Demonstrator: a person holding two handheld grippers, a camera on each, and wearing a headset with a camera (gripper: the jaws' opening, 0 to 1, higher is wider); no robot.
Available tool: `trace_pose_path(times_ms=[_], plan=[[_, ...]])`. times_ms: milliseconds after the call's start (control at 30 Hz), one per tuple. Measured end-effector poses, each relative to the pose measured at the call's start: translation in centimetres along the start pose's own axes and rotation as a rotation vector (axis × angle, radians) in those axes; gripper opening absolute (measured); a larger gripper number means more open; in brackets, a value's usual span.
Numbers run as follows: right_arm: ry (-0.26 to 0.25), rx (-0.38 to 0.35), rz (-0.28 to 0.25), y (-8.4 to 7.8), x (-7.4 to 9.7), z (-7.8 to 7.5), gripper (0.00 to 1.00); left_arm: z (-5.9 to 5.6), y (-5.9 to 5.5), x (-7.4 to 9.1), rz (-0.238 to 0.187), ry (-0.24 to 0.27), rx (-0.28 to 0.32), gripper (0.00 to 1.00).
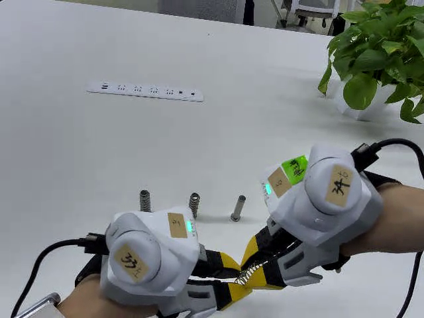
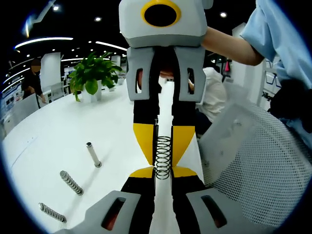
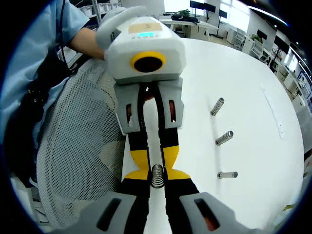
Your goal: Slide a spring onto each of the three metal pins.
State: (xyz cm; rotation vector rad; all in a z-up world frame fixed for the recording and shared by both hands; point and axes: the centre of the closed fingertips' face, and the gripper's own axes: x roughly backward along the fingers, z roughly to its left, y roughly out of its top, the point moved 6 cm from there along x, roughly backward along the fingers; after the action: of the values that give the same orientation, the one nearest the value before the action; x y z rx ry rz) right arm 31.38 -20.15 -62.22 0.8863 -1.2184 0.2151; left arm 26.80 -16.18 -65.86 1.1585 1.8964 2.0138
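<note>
Three short metal pins stand upright in a row on the near part of the white worktop, parallel to its near edge. The leftmost pin point(image 1: 145, 201) and the middle pin point(image 1: 194, 204) are each sleeved in a grey coil. The rightmost pin point(image 1: 238, 208) is bare, smooth and silvery. A third spring point(image 1: 246, 273), thin and bright, sits closer to the near edge, pinched at its ends between the fingers of the left gripper point(image 1: 235, 279) and the right gripper point(image 1: 256, 267).
</note>
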Motion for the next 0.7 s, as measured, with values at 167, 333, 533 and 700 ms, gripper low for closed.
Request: trace_pose_path(times_ms=[167, 333, 533, 700], plan=[[-0.008, 0.008, -0.017, 0.6, 0.3, -0.4, 0.12, 0.8, -0.2, 1.2, -0.032, 0.079, 0.034, 0.27], [-0.015, 0.018, -0.008, 0.7, 0.6, -0.9, 0.12, 1.5, -0.9, 2.9, -0.037, 0.142, 0.081, 0.38], [-0.026, 0.025, 0.005, 0.6, 1.1, -1.6, 0.12, 1.9, -1.6, 5.2, -0.014, 0.209, 0.112, 0.51], [-0.044, 0.026, 0.014, 0.4, 1.9, -2.5, 0.12, 2.5, -2.3, 7.3, 0.009, 0.267, 0.14, 0.63]])
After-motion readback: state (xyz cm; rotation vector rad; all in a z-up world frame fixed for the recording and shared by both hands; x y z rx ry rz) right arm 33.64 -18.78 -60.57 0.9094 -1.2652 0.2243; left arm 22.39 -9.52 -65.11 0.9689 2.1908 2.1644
